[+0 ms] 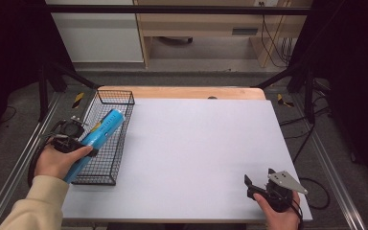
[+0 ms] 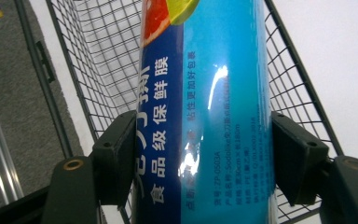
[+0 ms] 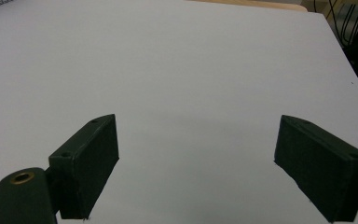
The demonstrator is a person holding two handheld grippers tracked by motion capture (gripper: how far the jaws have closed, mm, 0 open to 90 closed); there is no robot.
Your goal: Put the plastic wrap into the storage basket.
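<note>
A long blue tube (image 1: 104,125) with printed Chinese text and a fruit picture lies slantwise over the black wire basket (image 1: 110,160) at the table's left edge. My left gripper (image 1: 84,144) is shut on its lower half, held by a hand in a cream sleeve. In the left gripper view both jaws press the sides of the tube (image 2: 214,70), with the basket mesh (image 2: 98,56) behind it. I cannot tell whether the tube touches the basket. My right gripper (image 1: 258,176) stands open at the table's near right corner, and in its own view the right gripper (image 3: 198,154) holds nothing.
A white sheet (image 1: 196,143) covers the table, with a strip of wood (image 1: 187,92) showing along the far edge. Metal rails (image 1: 24,158) run along both sides. A cable (image 1: 316,191) trails off the near right edge.
</note>
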